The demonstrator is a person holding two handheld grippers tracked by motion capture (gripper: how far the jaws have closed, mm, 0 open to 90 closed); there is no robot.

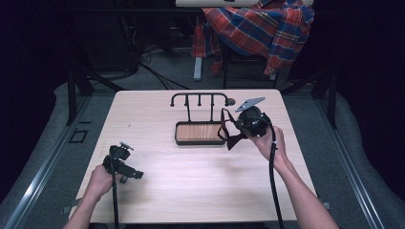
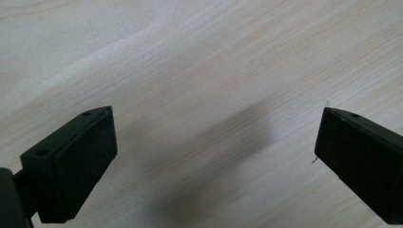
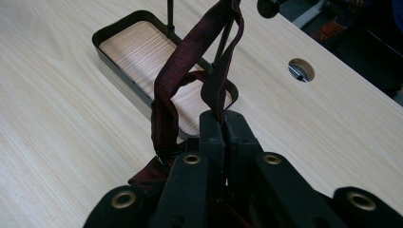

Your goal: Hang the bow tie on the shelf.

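Forearms come in from the bottom of the high view, each hand holding a gripper over the pale wood surface (image 1: 157,191). At the near left corner the left gripper (image 1: 125,168) hangs low over bare wood; in the left gripper view its jaws stand wide apart with nothing between them, casting a soft shadow on the grain.

Right of centre, the right gripper (image 1: 238,128) has its jaws pressed together, clamped on a dark red strap (image 3: 177,80). In the right gripper view the strap rises from the closed jaws as a loop, up toward the black rack (image 1: 199,98) standing behind the tray (image 3: 110,29). Whether the loop's top rests on the rack cannot be told. The strap's loose end hangs below the gripper, just right of the tray.

The tray is a black-rimmed oblong with a wooden floor, near the surface's middle. A round hole (image 3: 301,69) pierces the surface beyond it. Behind the surface, a plaid shirt (image 1: 260,26) drapes over a chair.
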